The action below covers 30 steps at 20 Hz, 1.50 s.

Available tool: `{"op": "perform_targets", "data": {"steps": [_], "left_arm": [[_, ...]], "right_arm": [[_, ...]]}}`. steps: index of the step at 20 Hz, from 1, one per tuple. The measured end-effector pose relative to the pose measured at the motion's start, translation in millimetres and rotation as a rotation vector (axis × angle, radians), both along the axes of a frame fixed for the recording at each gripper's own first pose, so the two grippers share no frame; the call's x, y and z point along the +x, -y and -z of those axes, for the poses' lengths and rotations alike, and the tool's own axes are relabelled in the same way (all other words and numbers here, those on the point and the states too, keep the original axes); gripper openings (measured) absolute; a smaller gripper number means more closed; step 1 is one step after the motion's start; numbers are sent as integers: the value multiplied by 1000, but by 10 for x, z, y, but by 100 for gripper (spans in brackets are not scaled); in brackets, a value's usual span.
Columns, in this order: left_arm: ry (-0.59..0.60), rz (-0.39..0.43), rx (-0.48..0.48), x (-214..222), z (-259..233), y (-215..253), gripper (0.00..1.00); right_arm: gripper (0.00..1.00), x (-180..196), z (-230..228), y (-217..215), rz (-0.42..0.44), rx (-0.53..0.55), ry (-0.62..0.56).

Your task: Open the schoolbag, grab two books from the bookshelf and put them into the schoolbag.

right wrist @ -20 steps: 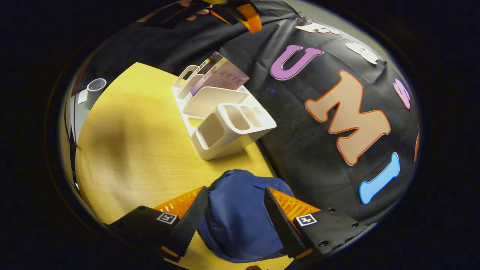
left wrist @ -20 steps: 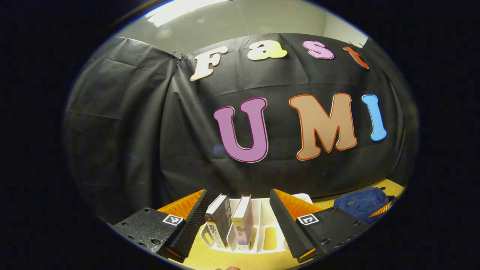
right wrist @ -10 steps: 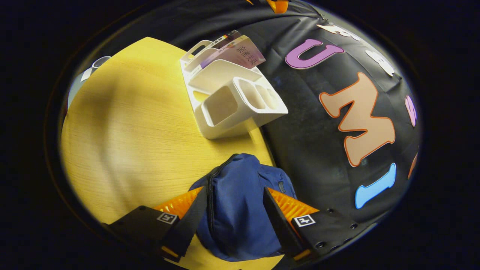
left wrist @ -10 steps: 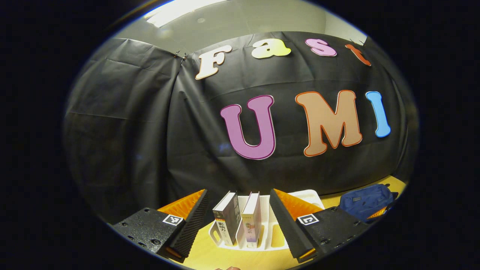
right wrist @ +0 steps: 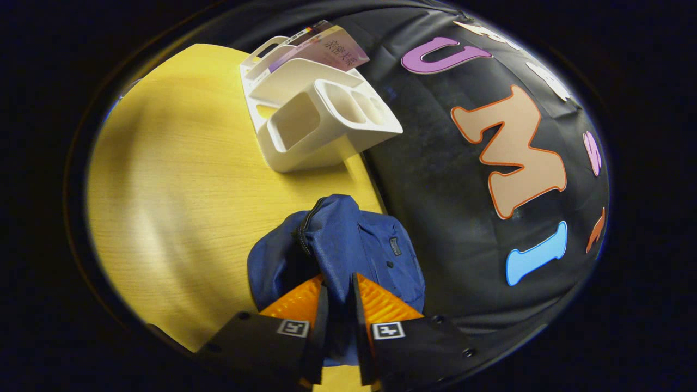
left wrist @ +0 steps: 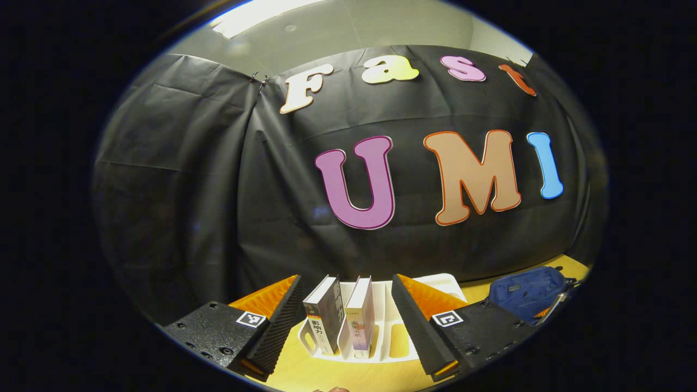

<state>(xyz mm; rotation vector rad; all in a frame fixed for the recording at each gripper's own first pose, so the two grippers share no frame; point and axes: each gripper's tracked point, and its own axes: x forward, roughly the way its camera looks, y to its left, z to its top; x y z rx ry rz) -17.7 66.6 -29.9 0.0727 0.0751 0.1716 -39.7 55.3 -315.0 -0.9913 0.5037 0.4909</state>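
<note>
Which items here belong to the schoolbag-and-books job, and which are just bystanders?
Part of the job:
- schoolbag, its fabric pinched by the right gripper
- two books standing in the bookshelf
- left gripper, open, facing the books

Just there:
- table

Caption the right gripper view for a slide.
Right hand-held gripper pinches a fold of the blue schoolbag on the wooden table; white bookshelf with books beyond.
</note>
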Motion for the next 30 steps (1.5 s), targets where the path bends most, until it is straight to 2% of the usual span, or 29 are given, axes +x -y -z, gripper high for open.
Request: {"op": "perform_targets", "data": {"steps": [1,3,5,10,15,16,20,22,23,26,27,29,30], "left_arm": [[-3,0,3,-5,7,-3,94],[-5,-3,4,-7,10,-3,94],[-10,-6,-1,-14,16,-2,94],[-36,-10,-34,-31,48,14,94],[-99,10,-26,25,256,-36,94],[-117,15,-28,50,296,-38,94],[-195,39,-37,231,514,-47,94],[-233,48,-39,322,612,-105,100],[-253,47,-40,364,674,-143,96],[-319,63,-53,505,845,-192,96],[-340,71,-51,544,901,-200,100],[-370,95,-33,651,927,-190,96],[-376,113,-28,724,917,-172,100]], "right_arm": [[14,-10,-10,15,5,8,-3],[13,2,-84,22,40,50,-19],[6,81,-170,62,83,100,-42],[6,290,-473,150,142,160,-21],[6,433,-655,198,159,184,-8],[3,437,-684,197,154,188,-15],[2,492,-790,269,176,193,-2],[2,549,-861,294,192,199,9],[3,562,-886,316,200,202,15],[2,618,-944,371,216,199,26],[3,637,-968,383,220,198,27],[3,669,-1002,421,228,192,32],[3,682,-1017,433,231,188,32]]}}
